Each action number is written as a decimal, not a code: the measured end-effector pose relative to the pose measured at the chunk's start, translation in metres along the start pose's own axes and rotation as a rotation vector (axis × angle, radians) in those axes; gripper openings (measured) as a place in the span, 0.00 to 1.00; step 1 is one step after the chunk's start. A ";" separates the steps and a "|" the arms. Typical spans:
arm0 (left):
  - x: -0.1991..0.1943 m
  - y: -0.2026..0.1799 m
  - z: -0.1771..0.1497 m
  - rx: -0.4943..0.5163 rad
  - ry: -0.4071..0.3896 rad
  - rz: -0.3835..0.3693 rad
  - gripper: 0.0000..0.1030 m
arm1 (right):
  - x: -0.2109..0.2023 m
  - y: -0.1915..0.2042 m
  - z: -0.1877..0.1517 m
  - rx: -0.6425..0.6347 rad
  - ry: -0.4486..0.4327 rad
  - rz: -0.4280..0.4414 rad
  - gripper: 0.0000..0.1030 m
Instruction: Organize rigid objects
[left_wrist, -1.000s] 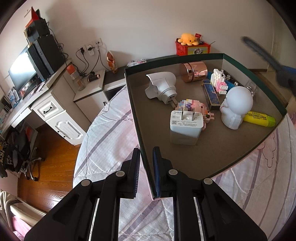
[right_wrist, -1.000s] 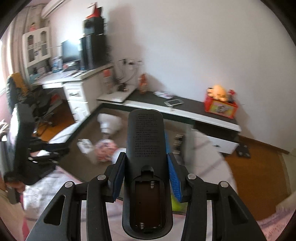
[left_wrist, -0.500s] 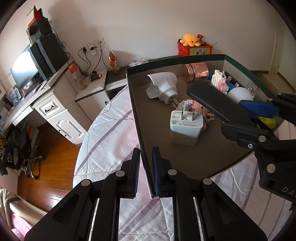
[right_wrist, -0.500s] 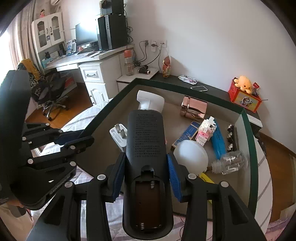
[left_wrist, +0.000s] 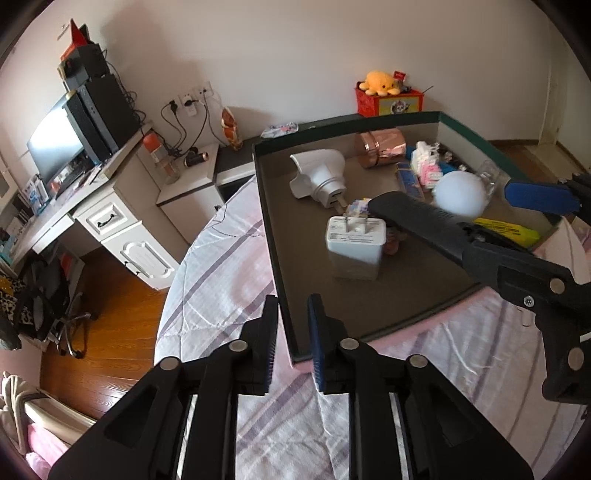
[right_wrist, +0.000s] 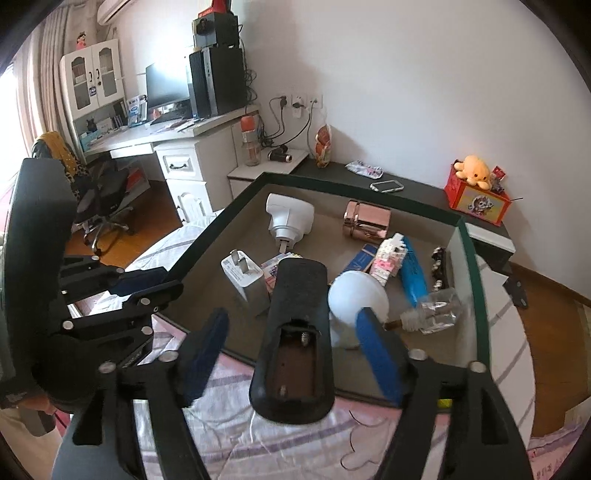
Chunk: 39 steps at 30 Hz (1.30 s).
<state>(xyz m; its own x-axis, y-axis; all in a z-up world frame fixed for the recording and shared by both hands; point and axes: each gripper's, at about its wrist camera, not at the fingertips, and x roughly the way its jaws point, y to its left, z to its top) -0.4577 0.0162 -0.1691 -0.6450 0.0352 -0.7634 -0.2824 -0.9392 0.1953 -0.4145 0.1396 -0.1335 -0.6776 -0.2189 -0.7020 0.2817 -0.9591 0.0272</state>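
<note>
A dark green box (left_wrist: 266, 206) with a brown floor lies on the bed and holds several rigid objects. My left gripper (left_wrist: 290, 328) is shut on the box's near left wall. My right gripper (right_wrist: 291, 343) is open, its blue pads wide apart. A black remote (right_wrist: 295, 332), battery bay uncovered, sits loose between them, tilted over the box's front edge; it also shows in the left wrist view (left_wrist: 417, 221). A white charger (left_wrist: 354, 251), a white plug adapter (left_wrist: 321, 177) and a white ball figure (left_wrist: 461, 195) lie in the box.
A rose-gold can (left_wrist: 380, 147), blue boxes, a yellow marker (left_wrist: 502, 230) and a clear bottle (right_wrist: 436, 310) crowd the box's right side. The striped bedsheet (left_wrist: 221, 273) surrounds it. A white desk (left_wrist: 103, 218) and a dark shelf with a red box (right_wrist: 476, 199) stand behind.
My right gripper has opened and let go of the remote, which now tips forward over the box's front edge. The left gripper still holds the box wall.
</note>
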 end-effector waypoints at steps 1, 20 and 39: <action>-0.004 -0.001 -0.001 -0.002 -0.004 -0.006 0.23 | -0.003 -0.001 -0.001 0.006 -0.001 0.003 0.75; -0.116 -0.036 -0.033 -0.061 -0.233 -0.020 1.00 | -0.109 -0.014 -0.044 0.086 -0.171 -0.064 1.00; -0.212 -0.052 -0.080 -0.135 -0.400 -0.001 1.00 | -0.195 0.006 -0.086 0.070 -0.333 -0.171 1.00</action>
<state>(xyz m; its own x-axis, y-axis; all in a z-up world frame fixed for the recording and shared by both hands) -0.2497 0.0308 -0.0666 -0.8773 0.1411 -0.4587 -0.2048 -0.9745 0.0919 -0.2220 0.1924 -0.0577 -0.8978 -0.0897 -0.4311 0.1059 -0.9943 -0.0135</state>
